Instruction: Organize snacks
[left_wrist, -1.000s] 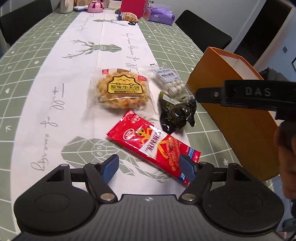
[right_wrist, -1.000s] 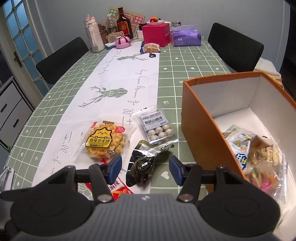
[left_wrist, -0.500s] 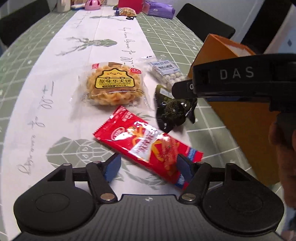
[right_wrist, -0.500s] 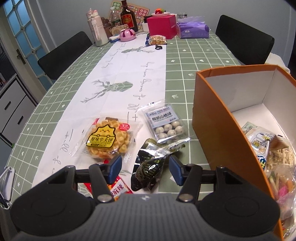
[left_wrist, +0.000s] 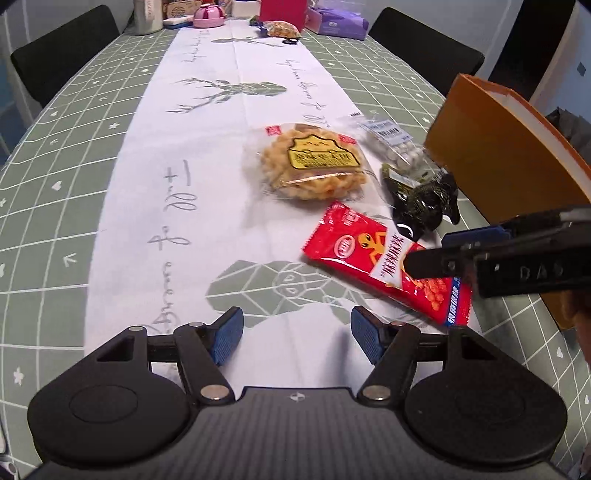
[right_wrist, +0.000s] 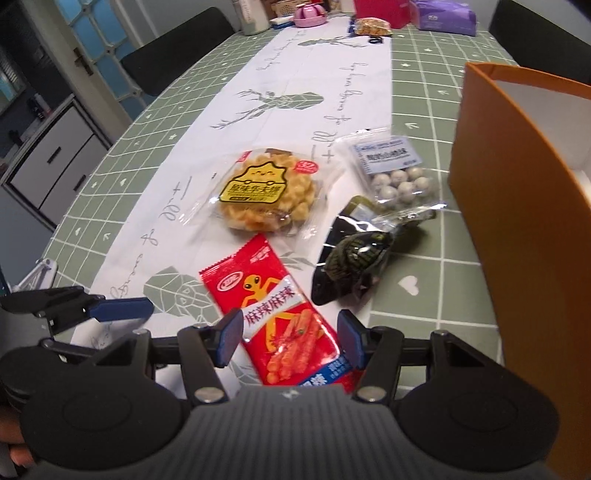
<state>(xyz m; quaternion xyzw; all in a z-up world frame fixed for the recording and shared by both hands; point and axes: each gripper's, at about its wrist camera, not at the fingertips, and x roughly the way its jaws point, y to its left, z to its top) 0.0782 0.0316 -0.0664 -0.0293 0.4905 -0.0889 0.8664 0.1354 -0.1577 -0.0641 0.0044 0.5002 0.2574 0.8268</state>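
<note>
Red foil snack packet (right_wrist: 284, 321), flat on the desk (right_wrist: 436, 280), long axis running toward 11 o'clock from the right tool (right_wrist: 290, 334). Right tool: jaws part-open, straddling the packet, pads not pressing. Left tool (left_wrist: 295, 334): jaws part-open, empty, over bare runner. Orange box (right_wrist: 517, 221) at 2 o'clock, just beside the dark pouch (right_wrist: 354, 254). Handling advice: lower squarely, pinch across the narrow width near mid-length; foil likely slippery, so close firmly before lifting toward the box
</note>
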